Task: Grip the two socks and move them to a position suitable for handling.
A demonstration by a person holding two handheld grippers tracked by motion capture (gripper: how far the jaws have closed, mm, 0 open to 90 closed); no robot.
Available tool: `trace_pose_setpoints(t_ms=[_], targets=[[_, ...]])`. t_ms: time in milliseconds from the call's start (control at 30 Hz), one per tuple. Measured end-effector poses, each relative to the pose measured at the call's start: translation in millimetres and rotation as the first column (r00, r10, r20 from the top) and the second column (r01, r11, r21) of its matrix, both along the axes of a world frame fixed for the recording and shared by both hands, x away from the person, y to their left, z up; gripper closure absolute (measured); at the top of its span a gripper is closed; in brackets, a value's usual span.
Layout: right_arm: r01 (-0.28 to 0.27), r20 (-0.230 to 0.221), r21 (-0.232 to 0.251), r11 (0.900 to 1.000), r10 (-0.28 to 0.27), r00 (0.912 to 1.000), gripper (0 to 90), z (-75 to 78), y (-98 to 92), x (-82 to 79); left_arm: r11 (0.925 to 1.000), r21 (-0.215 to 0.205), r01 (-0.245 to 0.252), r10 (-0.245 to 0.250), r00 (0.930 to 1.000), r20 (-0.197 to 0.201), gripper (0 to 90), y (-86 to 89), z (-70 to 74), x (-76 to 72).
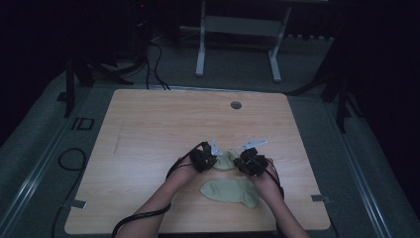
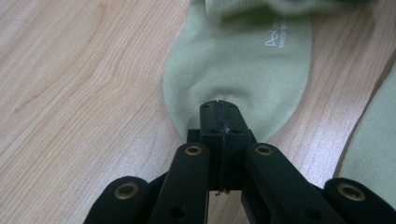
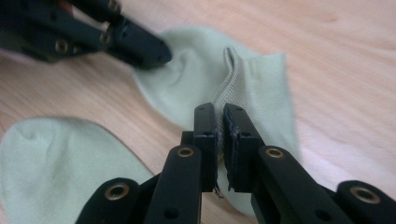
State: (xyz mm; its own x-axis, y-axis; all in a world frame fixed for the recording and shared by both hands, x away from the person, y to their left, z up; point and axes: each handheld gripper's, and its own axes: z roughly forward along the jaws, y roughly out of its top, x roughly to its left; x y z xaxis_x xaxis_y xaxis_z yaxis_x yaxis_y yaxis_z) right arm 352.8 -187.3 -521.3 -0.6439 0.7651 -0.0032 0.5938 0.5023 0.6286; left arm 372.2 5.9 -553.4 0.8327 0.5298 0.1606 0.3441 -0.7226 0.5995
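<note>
Fingers: left gripper (image 2: 219, 116) clamped on far sock's (image 2: 238, 60) toe, right gripper (image 3: 220, 122) on its cuff | advice: sock to be lifted evenly, grips kept firm

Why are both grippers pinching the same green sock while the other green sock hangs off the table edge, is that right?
Nearly. The left gripper and right gripper do pinch one green sock. But the other green sock isn't hanging off the edge: the high view shows it lying flat on the table, just nearer the person.
</note>
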Motion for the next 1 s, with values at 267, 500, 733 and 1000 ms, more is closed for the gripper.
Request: trace_pose_setpoints(t_ms=[267,500,733,1000], targets=[[0.075,0.014,0.040,0.996,-0.075,0.9971,84.2,14.9,-33.1,8.2,0.9994,0.024,0.024,-0.024,0.9996,0.017,89.3,1.4,0.3,-2.6],[0.142,-0.004,0.045,0.989,-0.142,0.9899,84.2,11.6,-55.9,14.3,0.9962,0.076,0.044,-0.047,0.9984,0.032,89.2,-1.6,2.3,0.3],[0.167,-0.026,0.039,0.985,-0.166,0.9858,84.2,1.9,-65.0,16.5,0.9958,0.086,0.031,-0.034,0.9989,0.034,89.2,0.3,2.7,4.8],[0.194,-0.034,0.032,0.980,-0.193,0.9805,75.2,-8.5,-72.5,15.3,0.9953,0.091,0.032,-0.036,0.9987,0.036,89.2,0.0,2.9,6.0]])
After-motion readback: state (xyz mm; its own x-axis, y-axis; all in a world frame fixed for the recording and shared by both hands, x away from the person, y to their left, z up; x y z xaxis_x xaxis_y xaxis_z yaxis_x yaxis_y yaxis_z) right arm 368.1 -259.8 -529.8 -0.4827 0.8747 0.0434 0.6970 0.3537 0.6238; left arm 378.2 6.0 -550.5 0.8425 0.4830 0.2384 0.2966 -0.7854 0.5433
